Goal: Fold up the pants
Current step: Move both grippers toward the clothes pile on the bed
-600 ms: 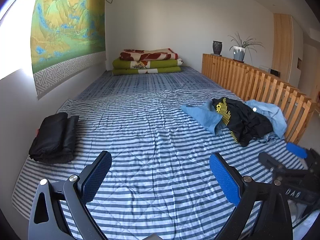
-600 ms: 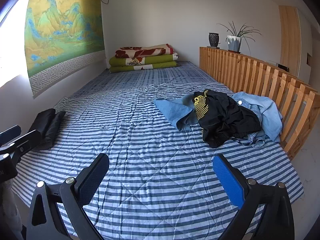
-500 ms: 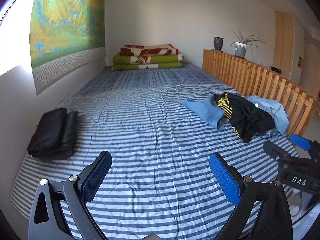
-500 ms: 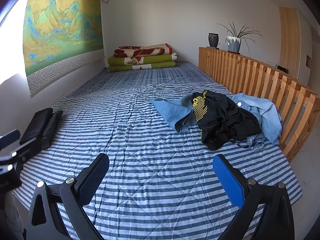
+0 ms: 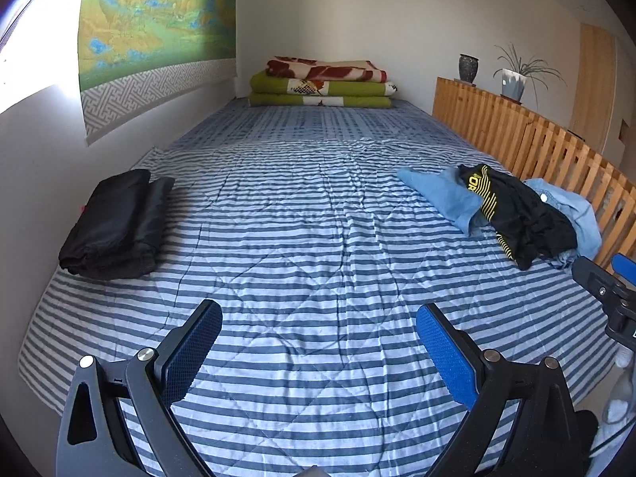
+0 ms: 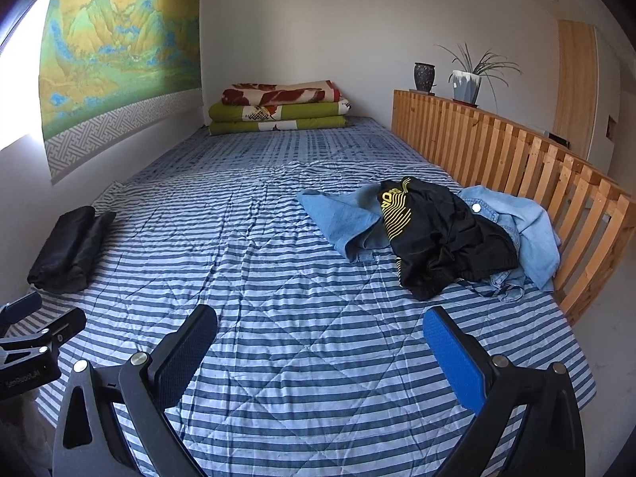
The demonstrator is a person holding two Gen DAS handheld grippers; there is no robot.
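Daylight from far left, blown-out white glare on the left wall (image 5: 35, 63) in both views. Room bright, pics sharp, no motion blur. Soft shadows across the striped bedsheet (image 6: 286, 286) wrinkles. Strong fisheye bend at edges, dark vignette in corners, esp. top right.

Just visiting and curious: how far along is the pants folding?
One black bundle already lies folded by the wall. Nothing is in hand: the left gripper and right gripper are both open over bare striped bedding. The crumpled black garment and denim pieces remain unfolded.
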